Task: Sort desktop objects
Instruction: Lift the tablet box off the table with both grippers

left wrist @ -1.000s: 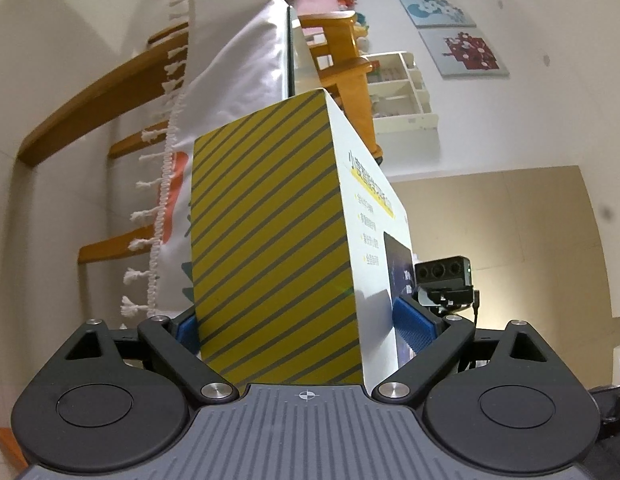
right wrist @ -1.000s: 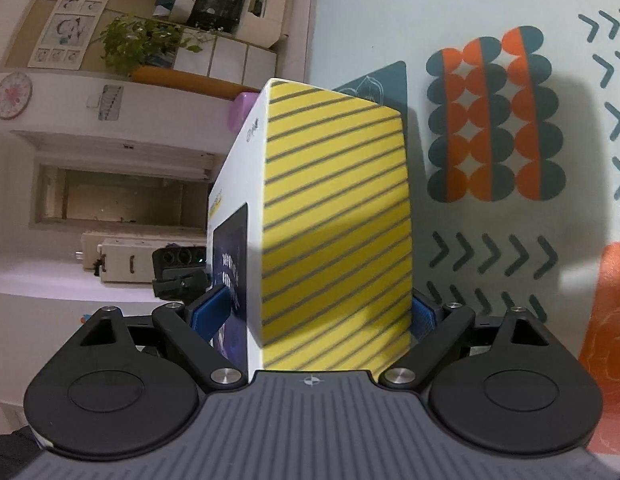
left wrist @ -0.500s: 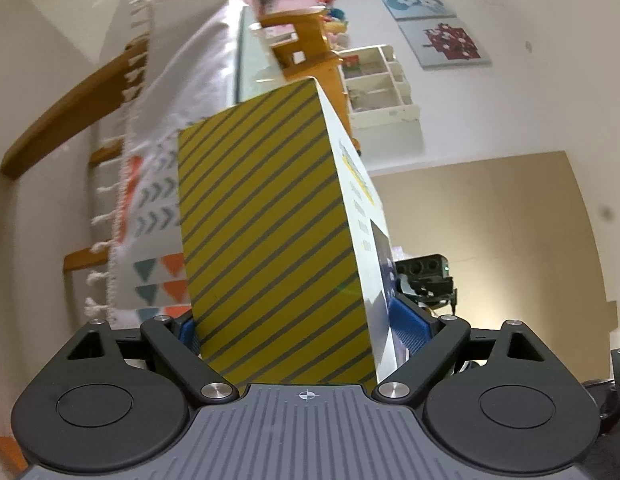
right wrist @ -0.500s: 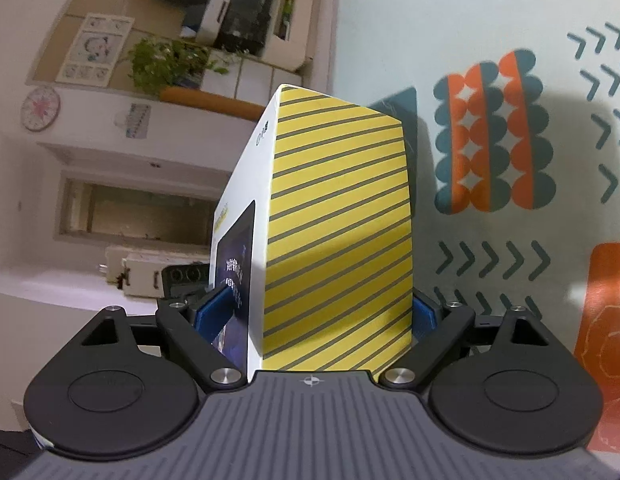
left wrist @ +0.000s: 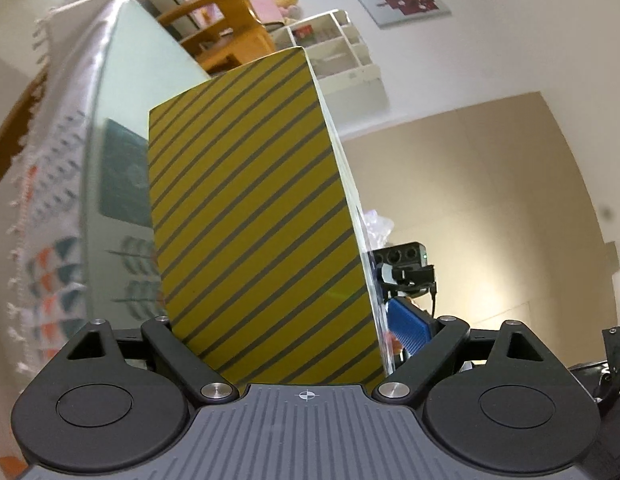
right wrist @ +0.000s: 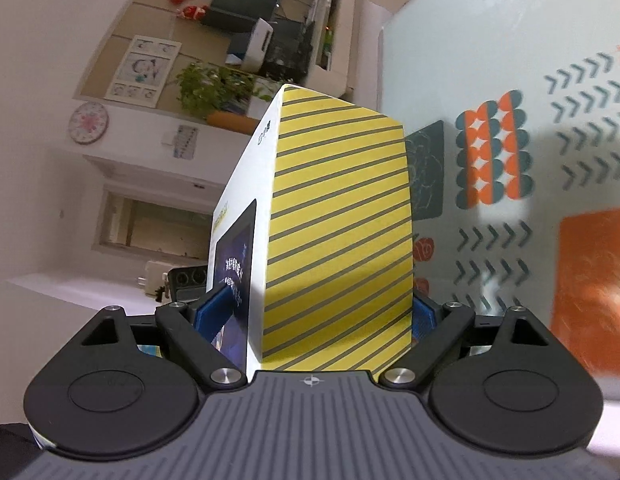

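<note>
A box with yellow sides striped in grey (left wrist: 254,216) fills the middle of both wrist views. My left gripper (left wrist: 286,332) is shut on one end of it; its blue right pad (left wrist: 409,326) presses the box's white printed face. My right gripper (right wrist: 321,320) is shut on the other end of the same box (right wrist: 337,232), with a blue pad (right wrist: 214,308) on the printed face. The box is held above the patterned tablecloth (right wrist: 509,152). Each view shows the other gripper's camera (left wrist: 405,264) past the box.
The table with its fringed cloth (left wrist: 58,200) runs along the left of the left wrist view. Wooden chairs (left wrist: 214,36) and a white shelf unit (left wrist: 337,60) stand beyond. A potted plant (right wrist: 218,88) and a counter lie beyond the table edge in the right wrist view.
Both grippers have swung with the box still clamped between them. The table top now shows more in the left wrist view and the room more in the right wrist view.
</note>
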A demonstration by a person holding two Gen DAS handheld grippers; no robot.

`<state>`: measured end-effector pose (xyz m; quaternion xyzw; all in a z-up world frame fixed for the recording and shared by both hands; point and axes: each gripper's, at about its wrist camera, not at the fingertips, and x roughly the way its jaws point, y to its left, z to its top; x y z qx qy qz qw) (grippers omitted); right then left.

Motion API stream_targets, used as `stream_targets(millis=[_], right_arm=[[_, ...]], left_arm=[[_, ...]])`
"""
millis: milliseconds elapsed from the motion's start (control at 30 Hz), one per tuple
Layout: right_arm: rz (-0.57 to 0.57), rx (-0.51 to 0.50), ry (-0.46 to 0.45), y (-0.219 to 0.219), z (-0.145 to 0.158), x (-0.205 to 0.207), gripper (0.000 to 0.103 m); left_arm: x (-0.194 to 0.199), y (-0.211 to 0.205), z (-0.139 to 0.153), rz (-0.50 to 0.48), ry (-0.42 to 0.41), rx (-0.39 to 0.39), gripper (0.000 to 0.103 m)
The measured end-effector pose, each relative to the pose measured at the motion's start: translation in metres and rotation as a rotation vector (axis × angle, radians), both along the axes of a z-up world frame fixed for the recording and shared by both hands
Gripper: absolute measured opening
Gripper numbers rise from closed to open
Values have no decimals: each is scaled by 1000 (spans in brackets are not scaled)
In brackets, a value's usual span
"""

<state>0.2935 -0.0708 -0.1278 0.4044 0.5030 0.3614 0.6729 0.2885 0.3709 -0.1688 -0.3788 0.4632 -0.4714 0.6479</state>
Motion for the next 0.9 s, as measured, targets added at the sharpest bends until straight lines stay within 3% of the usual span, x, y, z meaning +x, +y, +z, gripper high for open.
stream_targets(millis=[267, 633, 900], right_arm=[[-22, 1, -25, -69, 21, -49, 103], [-56, -18, 1, -171, 14, -148, 103], [-94, -14, -2, -200, -6, -164, 103]], left_arm=[[-43, -73, 25, -22, 3, 33, 91], [-123, -175, 8, -40, 74, 52, 94], [-122, -203, -8, -45, 103, 91, 96]])
